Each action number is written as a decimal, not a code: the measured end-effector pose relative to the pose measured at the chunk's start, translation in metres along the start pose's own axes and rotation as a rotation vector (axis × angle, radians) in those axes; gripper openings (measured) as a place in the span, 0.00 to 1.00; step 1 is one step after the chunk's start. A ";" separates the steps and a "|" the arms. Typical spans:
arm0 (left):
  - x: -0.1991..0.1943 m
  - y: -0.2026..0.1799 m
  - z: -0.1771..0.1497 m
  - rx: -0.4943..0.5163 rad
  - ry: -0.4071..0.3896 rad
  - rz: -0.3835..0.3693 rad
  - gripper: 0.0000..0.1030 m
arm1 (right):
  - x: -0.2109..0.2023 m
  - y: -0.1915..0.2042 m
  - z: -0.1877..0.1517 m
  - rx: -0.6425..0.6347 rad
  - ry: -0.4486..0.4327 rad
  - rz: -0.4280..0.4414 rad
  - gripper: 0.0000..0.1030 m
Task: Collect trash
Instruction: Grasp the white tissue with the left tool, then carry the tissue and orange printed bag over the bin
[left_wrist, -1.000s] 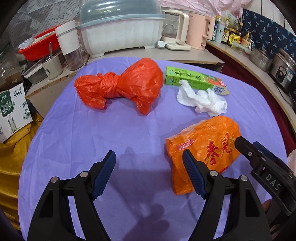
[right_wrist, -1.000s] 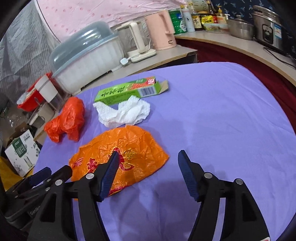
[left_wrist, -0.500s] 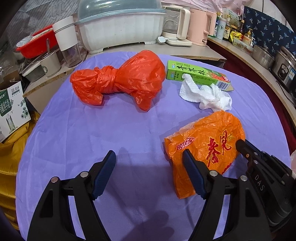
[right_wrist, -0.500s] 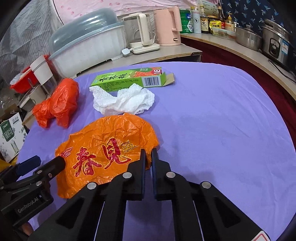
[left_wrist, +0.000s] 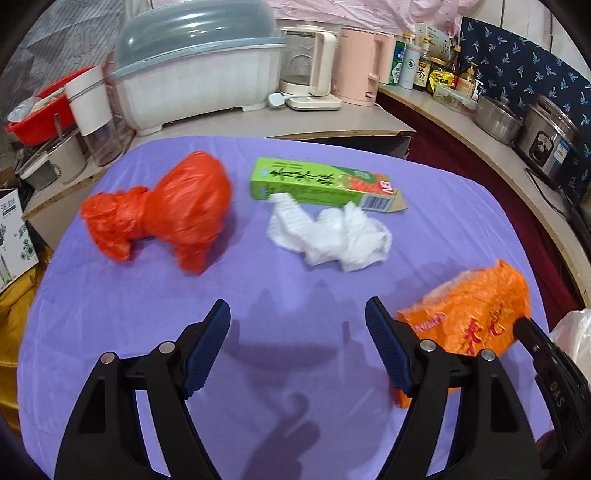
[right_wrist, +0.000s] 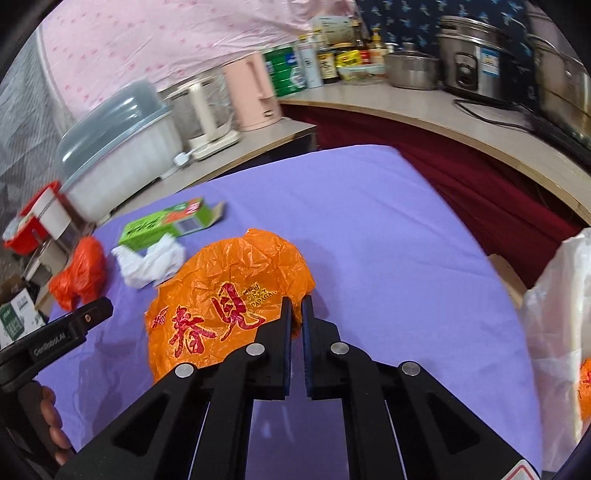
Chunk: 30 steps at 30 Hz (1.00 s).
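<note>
You are pinching the near edge of the orange bag (right_wrist: 229, 295) in your right gripper (right_wrist: 296, 310), its jaws nearly shut on the film, while your left gripper (left_wrist: 297, 343) is hovering wide and empty over the purple cloth (left_wrist: 110, 314). The step in hand is lifting this bag; next, you are probably carrying it to the white sack (right_wrist: 554, 314) at right. The tissue (left_wrist: 328, 236), box (left_wrist: 317, 182) and red bag (left_wrist: 166, 210) are waiting beyond.

Cluttered counter (left_wrist: 424, 110), pink wall covering (right_wrist: 147, 48)
</note>
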<state>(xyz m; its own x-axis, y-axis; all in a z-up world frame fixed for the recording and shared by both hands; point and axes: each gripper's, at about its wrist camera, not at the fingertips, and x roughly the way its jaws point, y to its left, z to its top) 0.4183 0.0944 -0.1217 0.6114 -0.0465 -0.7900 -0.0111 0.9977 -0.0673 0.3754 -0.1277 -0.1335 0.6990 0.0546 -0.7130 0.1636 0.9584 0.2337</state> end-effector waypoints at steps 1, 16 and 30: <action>0.004 -0.004 0.003 0.001 0.001 0.001 0.70 | 0.000 -0.009 0.003 0.016 0.000 -0.005 0.05; 0.061 -0.034 0.024 0.033 0.032 0.001 0.22 | 0.018 -0.041 0.018 0.091 -0.003 0.022 0.05; -0.011 -0.048 0.012 0.057 -0.036 -0.042 0.09 | -0.031 -0.044 0.026 0.106 -0.072 0.025 0.05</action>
<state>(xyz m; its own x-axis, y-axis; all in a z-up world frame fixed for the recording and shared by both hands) 0.4213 0.0473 -0.1025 0.6381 -0.0876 -0.7650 0.0597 0.9961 -0.0642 0.3642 -0.1792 -0.1044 0.7512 0.0545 -0.6578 0.2156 0.9217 0.3225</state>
